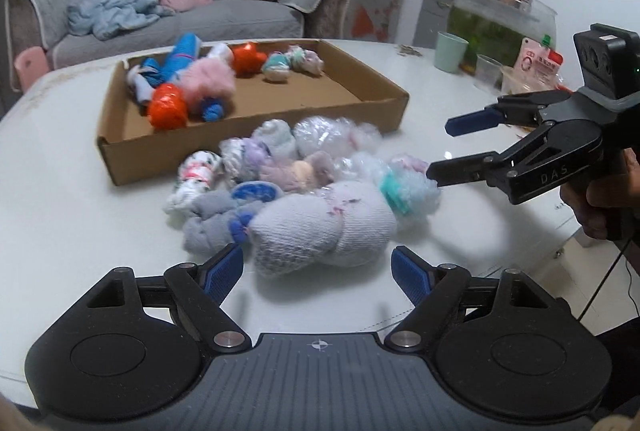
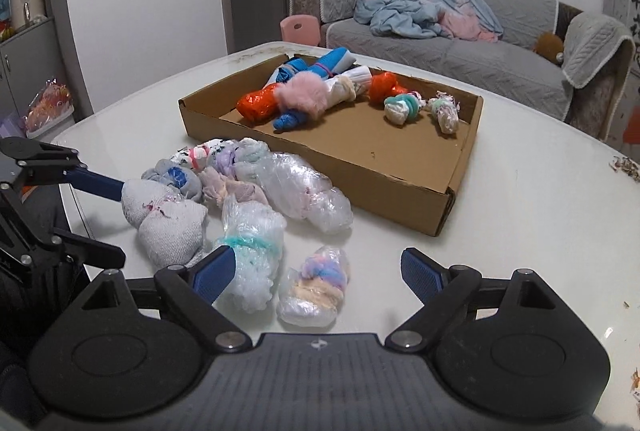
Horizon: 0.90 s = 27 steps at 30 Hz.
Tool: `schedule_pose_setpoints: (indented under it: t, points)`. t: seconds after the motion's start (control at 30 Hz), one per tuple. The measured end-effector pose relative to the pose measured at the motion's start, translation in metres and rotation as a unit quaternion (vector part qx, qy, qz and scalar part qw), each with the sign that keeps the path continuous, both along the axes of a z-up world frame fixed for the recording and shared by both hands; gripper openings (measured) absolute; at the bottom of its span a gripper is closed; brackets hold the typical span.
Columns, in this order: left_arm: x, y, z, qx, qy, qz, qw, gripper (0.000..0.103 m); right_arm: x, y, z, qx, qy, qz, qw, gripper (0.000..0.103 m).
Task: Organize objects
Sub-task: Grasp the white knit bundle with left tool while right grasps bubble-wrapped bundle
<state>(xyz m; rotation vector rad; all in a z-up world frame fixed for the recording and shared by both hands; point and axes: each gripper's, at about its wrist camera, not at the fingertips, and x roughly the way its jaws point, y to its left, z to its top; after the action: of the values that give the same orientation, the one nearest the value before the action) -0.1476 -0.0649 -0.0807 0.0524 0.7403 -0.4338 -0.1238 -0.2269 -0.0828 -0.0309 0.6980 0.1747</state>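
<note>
So there's one shallow brown cardboard tray (image 2: 400, 187) on the glossy white table (image 1: 60, 211), and I count about eight bundles inside it: two shiny orange plastic-wrapped rolls (image 2: 258, 105), a fluffy pink one (image 2: 302, 95), a couple of blue ones (image 2: 289, 121), a white roll, and two small pastel knots off toward the far right corner (image 2: 402, 107). The back-left ones overlap, so that count's a bit shaky. Loose on the table just in front of the tray is a pile of roughly eight more, jammed against each other: a big white knit sock bundle (image 1: 324, 227), a grey one with a blue patch (image 2: 176, 177), a long clear-plastic-wrapped roll (image 2: 296, 191), a bubbly clear bundle tied with teal band (image 2: 250, 259), and a small pastel rainbow bundle in clear wrap (image 2: 316, 287) sitting slightly apart. The middle ones are blurry and half buried, hard to separate. The left gripper (image 1: 318, 271) has its jaws spread wide around the near end of the white knit bundle, not pinching it. The right gripper (image 2: 316, 271) is also wide open and empty-handed, with the rainbow bundle between its fingers and the left blue pad (image 2: 212, 277) right up against the teal-banded bundle.
</note>
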Motion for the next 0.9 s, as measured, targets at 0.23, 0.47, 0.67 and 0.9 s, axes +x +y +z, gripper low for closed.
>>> schedule_pose_setpoints:
  t: [0.23,0.47,0.67,0.9]
  points:
    - [0.002,-0.016,-0.006,-0.005,0.007,-0.039,0.9992,0.087,-0.008,-0.004,-0.002,0.005,0.001,-0.002,1.0,0.088]
    - [-0.005,-0.016,-0.008,-0.002,0.002,-0.07,0.9975,0.091,-0.013,-0.008,-0.008,-0.002,0.016,0.022,1.0,0.089]
    - [0.006,-0.016,-0.014,0.048,-0.008,-0.055,0.9973,0.093,-0.013,-0.003,-0.013,0.001,0.025,0.041,0.999,0.09]
    - [0.009,-0.037,-0.005,0.085,-0.058,-0.099,0.9897,0.1,-0.01,0.011,-0.024,-0.024,0.043,0.075,0.996,0.091]
